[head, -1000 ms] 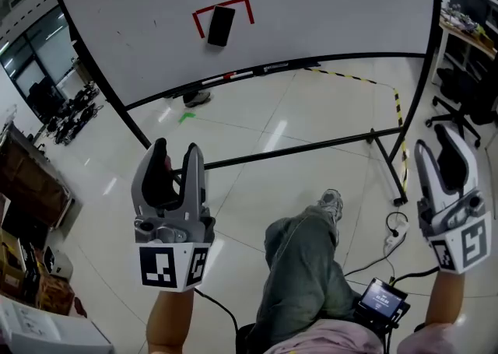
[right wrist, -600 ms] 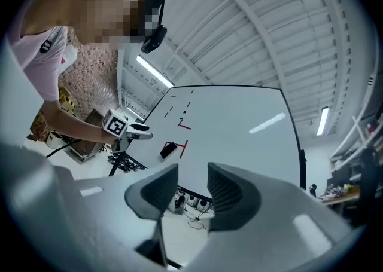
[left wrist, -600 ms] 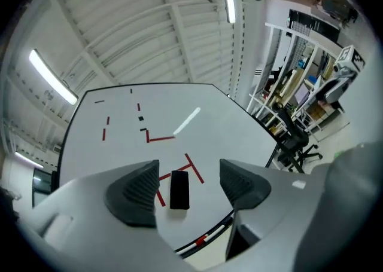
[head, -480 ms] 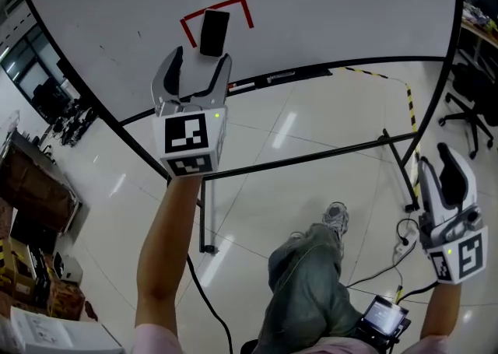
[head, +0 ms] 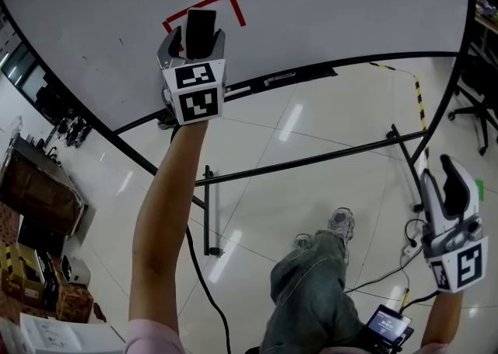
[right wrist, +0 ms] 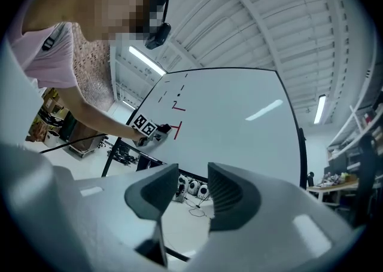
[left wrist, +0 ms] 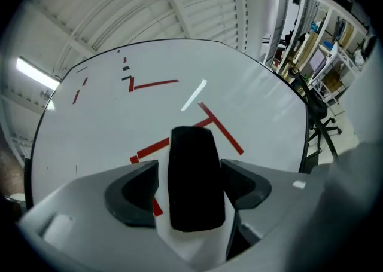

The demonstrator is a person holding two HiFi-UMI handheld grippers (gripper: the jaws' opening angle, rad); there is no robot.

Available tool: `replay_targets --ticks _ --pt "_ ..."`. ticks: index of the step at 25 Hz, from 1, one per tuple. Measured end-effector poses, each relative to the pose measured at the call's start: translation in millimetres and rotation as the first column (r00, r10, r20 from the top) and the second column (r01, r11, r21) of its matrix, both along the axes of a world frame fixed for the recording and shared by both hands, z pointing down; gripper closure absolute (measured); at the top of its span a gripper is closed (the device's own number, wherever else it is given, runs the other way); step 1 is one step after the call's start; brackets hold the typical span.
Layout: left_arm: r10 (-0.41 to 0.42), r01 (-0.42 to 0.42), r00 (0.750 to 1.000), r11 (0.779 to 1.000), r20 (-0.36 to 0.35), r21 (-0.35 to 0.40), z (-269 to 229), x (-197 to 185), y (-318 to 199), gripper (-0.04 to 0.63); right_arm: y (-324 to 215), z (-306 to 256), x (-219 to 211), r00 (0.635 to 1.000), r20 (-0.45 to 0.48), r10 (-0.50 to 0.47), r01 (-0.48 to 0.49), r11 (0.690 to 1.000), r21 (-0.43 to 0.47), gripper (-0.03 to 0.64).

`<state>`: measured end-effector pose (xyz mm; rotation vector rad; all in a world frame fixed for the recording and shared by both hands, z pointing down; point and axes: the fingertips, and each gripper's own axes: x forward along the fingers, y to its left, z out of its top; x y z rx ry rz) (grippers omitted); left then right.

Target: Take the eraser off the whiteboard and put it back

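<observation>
As left claw, jaws just spread wide, straddles it, black rounded eraser on whiteboard; right claw parted, empty.

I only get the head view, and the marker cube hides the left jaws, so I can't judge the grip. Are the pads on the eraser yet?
Observer: Not clamped. In the left gripper view the left gripper has just been opening its jaws, and the black eraser stands between them.
Operator: Is it centred?
Observer: Not quite. A strip of whiteboard shows between the eraser and the pad at that view's left. The other pad sits close against it, and I cannot tell whether it touches.
Operator: And the right gripper?
Observer: In its own view the right gripper has its jaws apart with nothing between them.
</observation>
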<state>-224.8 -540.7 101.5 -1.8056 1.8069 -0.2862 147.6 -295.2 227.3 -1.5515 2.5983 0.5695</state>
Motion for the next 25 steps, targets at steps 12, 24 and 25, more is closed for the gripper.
replay_targets --ticks 12,24,25 --pt "0.020 -0.021 1.000 0.996 0.021 0.081 0.0 -0.3 1.2 0.322 -4.6 16.3 5.9 1.000 -0.009 -0.002 0.002 0.999 -0.036 0.468" --pt "0.223 -0.243 0.969 0.933 0.104 0.266 -53.8 56.5 165.5 0.322 57.3 -40.2 2.9 1.000 0.003 -0.024 0.024 0.996 0.083 0.469" --pt "0.246 -0.263 0.965 0.921 0.095 0.287 -60.1 59.8 189.1 0.322 66.8 -48.9 3.0 1.000 0.007 -0.027 0.026 0.994 0.108 0.469"
